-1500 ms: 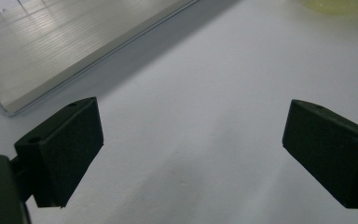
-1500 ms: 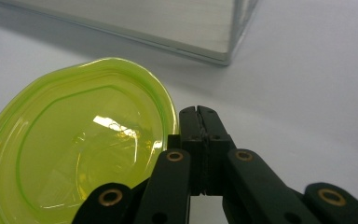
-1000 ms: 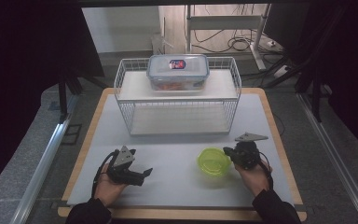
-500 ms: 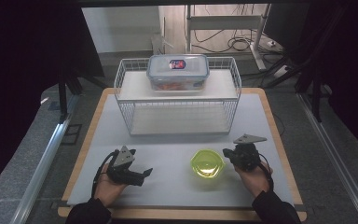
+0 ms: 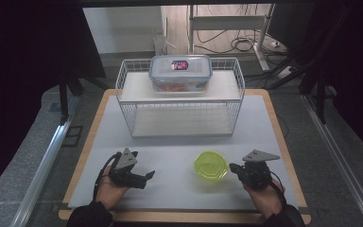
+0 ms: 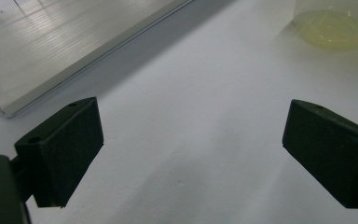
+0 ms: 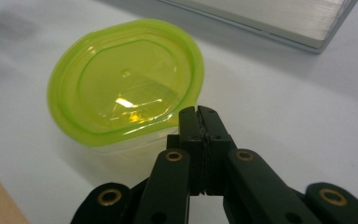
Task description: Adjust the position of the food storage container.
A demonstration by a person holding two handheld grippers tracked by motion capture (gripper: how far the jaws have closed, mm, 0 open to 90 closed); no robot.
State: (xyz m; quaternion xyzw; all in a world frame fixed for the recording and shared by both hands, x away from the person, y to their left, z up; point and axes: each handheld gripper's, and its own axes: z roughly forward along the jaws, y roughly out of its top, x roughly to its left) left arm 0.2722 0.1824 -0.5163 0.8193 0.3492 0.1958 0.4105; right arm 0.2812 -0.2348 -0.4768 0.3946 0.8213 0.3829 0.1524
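Observation:
A small clear tub with a yellow-green lid (image 5: 211,165) (image 7: 123,93) stands on the white mat, front right of centre. My right gripper (image 5: 235,168) (image 7: 199,112) lies just right of it, shut, its tips at the lid's rim; nothing shows between the jaws. My left gripper (image 5: 146,177) (image 6: 191,154) rests at the front left, open wide over bare mat, pointing toward the tub (image 6: 333,30). A clear lidded food box (image 5: 180,72) with a red and blue label sits on top of the white wire rack (image 5: 123,90).
The wire rack spans the back half of the mat (image 5: 179,198), with a lower shelf (image 5: 179,124) open to the front. A wooden board edge (image 5: 283,142) frames the mat. Dark stands and cables lie beyond the table.
My right gripper has drawn back toward the table's front edge. The green-lidded tub has shifted a little left and nearer. The left gripper has stayed put.

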